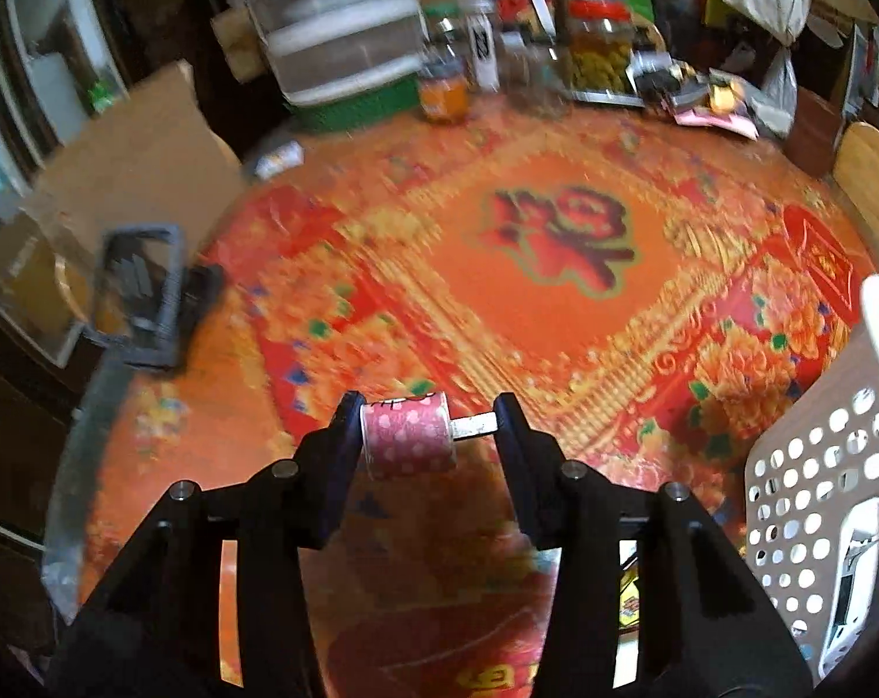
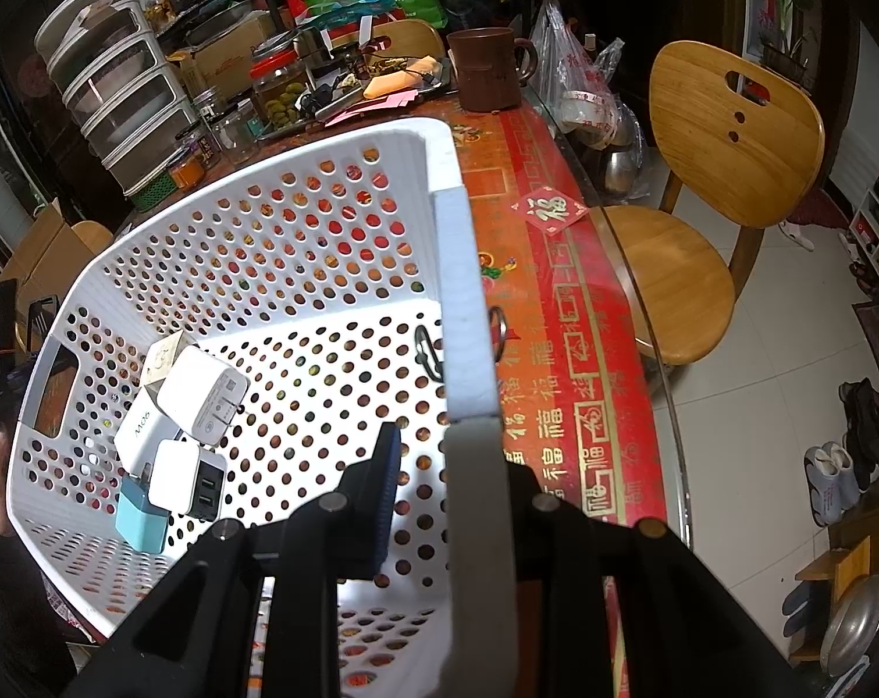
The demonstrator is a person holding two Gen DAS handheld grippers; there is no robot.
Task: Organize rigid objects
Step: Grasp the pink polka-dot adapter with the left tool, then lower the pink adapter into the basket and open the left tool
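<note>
Left gripper [image 1: 427,430] was narrowed down on a pink polka-dot USB plug [image 1: 409,436]: left finger against its body, right finger at the tip of its metal connector. It sat near the table's [image 1: 555,314] near edge; that view was motion-blurred, so whether it rested on the red patterned cloth or hung above it was unclear.

Right gripper [image 2: 439,453] was pinched on the right rim of the white perforated basket [image 2: 299,267], 1 finger inside, 1 outside. The basket sat on the table's right side, near the edge.

In the basket's left corner: 3 white chargers [image 2: 203,395], 1 light-blue charger [image 2: 139,515]; a black clip [image 2: 429,352] by the right wall.

Far edge was cluttered: drawer tower [image 2: 119,93], jars [image 1: 599,38], brown mug [image 2: 488,70]. Wooden chair [image 2: 724,139] stood beyond the right edge.
</note>
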